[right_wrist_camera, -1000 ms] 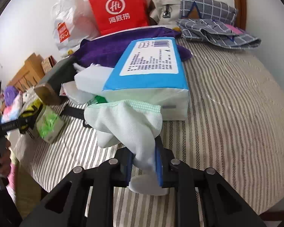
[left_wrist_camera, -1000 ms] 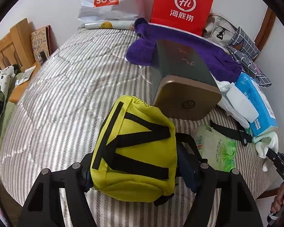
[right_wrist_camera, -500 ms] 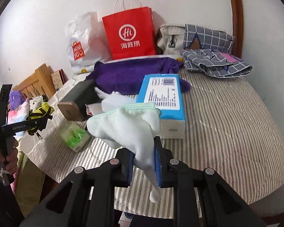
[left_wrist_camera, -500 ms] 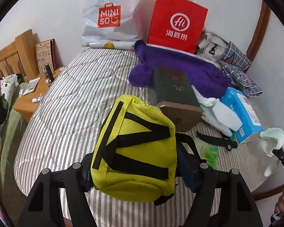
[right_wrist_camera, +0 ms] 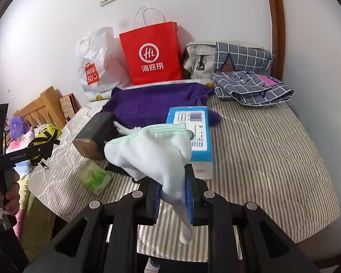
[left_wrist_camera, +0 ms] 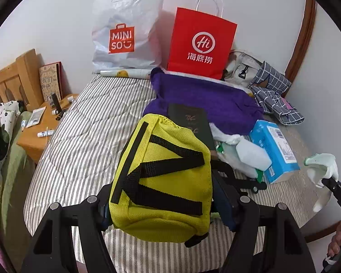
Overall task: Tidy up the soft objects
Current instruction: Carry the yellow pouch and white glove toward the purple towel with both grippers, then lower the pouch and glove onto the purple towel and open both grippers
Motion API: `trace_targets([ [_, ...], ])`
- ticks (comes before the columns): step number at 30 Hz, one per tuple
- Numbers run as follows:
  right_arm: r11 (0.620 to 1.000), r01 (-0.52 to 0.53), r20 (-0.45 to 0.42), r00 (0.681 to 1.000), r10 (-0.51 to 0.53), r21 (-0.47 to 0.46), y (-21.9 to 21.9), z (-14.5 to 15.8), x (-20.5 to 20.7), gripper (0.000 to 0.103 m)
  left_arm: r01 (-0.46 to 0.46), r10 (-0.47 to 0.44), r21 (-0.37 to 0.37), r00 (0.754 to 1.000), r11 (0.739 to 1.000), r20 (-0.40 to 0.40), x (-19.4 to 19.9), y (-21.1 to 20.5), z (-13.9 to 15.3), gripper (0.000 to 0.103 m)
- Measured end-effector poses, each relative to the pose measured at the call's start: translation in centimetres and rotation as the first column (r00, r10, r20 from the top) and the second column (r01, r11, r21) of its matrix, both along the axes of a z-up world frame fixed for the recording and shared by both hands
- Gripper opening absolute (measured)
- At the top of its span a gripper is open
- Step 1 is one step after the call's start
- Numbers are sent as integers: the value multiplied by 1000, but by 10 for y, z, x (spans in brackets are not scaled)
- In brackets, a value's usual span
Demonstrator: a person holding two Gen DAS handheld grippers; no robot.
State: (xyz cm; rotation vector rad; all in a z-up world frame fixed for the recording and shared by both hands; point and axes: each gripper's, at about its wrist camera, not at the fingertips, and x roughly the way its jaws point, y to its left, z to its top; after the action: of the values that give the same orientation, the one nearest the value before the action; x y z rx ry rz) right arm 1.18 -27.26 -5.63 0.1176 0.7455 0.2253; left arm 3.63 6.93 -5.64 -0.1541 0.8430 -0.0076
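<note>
Gripping the yellow pouch (left_wrist_camera: pixel 161 182) above the striped bed (left_wrist_camera: pixel 91 122), the left gripper (left_wrist_camera: pixel 161 207) risked snagging its dangling strap. In the right view, the right gripper (right_wrist_camera: pixel 171 193) pinched a limp glove (right_wrist_camera: pixel 152 152); it could slip out.

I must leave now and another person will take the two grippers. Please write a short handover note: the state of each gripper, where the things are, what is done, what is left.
Left gripper: shut on the yellow pouch, held above the striped bed.
Right gripper: shut on the pale green glove, also off the bed.
On the bed: purple towel, blue tissue pack, dark box, checked cloth.
Done: both items picked up.
Left: neither is put down yet; the towel and checked cloth look unsorted.
</note>
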Motion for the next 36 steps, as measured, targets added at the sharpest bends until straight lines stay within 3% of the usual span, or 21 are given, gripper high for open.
trace_targets([
  [17, 1000, -23, 12, 1000, 22, 5, 3, 37, 60, 19, -4, 3, 28, 999, 1000, 49, 52, -15, 54, 70],
  [26, 1000, -30, 7, 1000, 30, 6, 8, 45, 108, 19, 0, -2, 37, 999, 999, 49, 95, -26, 61, 70],
  [36, 1000, -13, -20, 1000, 14, 14, 10, 42, 174, 19, -17, 17, 37, 1000, 999, -5, 151, -22, 51, 70],
])
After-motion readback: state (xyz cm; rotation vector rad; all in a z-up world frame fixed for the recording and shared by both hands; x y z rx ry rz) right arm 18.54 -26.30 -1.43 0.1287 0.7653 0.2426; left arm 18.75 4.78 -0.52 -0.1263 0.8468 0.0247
